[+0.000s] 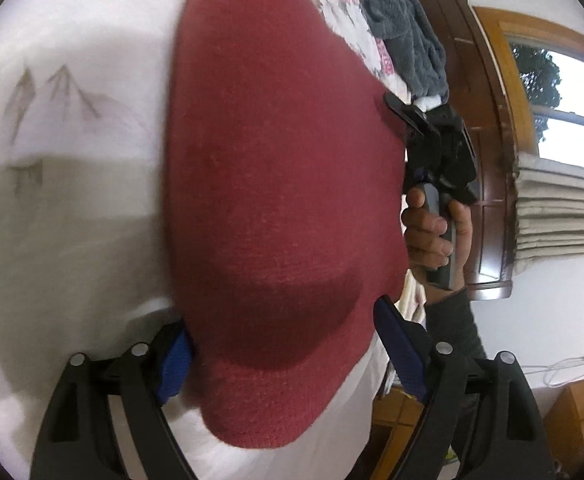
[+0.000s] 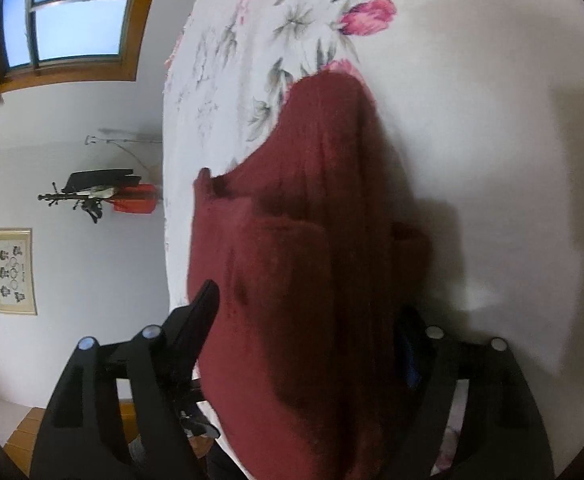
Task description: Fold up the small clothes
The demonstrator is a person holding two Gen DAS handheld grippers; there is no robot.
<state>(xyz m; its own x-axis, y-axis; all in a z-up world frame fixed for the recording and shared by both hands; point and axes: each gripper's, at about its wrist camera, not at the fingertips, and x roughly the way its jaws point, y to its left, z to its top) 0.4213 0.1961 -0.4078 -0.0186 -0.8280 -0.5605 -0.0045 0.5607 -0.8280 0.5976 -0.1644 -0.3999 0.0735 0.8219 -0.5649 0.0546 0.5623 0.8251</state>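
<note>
Left wrist view: my left claw stands wide open, its two blue-padded fingers set on either side of the red knit. The cloth passes between them, and I cannot tell whether either pad presses it. The knit fills the middle of the view, lying on the white sheet, which carries a faint grey leaf print towards its left edge. Past the knit's far right edge sits my right claw, my right hand wrapped round its handle, a dark sleeve below. At the sheet's far edge lies a grey fleece heaped on pink flowered fabric. Beyond are a dark wooden door, a window and a pleated blind.

Right wrist view: my right claw also gapes wide, one black finger on the left of the knit, the other half hidden behind the cloth on the right. The knit runs through the gap and hangs in folds, blurred; I cannot tell whether it is pinched. It lies over the sheet, near the sheet's left edge, with pink flowers printed beyond it. Off the sheet are a window, a coat stand and a framed picture on the wall.
</note>
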